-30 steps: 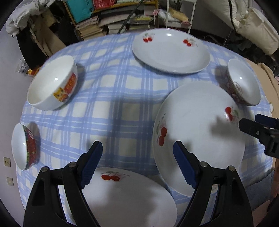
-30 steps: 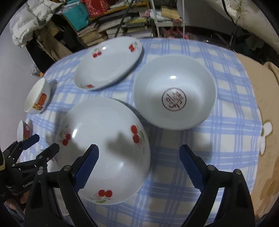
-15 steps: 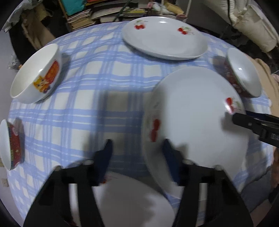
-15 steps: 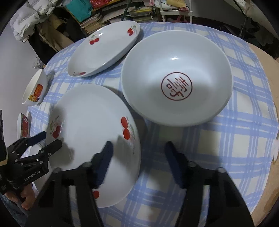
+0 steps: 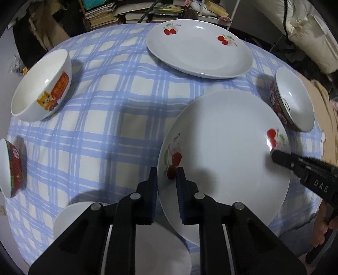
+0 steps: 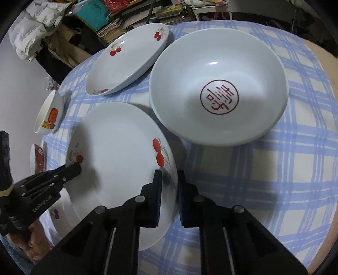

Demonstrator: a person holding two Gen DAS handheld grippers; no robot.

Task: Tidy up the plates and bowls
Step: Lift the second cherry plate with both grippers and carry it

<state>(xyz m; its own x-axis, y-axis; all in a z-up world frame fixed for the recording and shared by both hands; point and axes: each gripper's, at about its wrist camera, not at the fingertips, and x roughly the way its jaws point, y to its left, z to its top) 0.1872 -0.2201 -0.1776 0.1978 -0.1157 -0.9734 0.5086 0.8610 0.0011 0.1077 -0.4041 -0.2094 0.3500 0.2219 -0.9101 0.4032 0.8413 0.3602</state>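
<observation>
A large white cherry plate [image 5: 224, 148] [image 6: 120, 152] sits on the blue checked tablecloth [image 5: 118, 118]. My left gripper [image 5: 166, 179] is shut on its left rim. My right gripper [image 6: 170, 179] is shut on its opposite rim, and shows in the left wrist view [image 5: 276, 156]. A second cherry plate [image 5: 198, 48] [image 6: 128, 59] lies at the far side. A third cherry plate [image 5: 147, 243] lies near me under the left gripper. A wide white bowl with a red seal [image 6: 217, 86] stands right of the held plate.
A white cat-print bowl [image 5: 42, 82] [image 6: 49, 114] stands at the left. A small red-sided bowl [image 5: 10, 167] [image 6: 38, 158] stands at the left edge. Another red-patterned bowl [image 5: 291, 101] is at the right. Shelves with books [image 5: 126, 10] stand behind the table.
Both grippers moved forward and closed from wide open onto opposite rims of the large cherry plate.
</observation>
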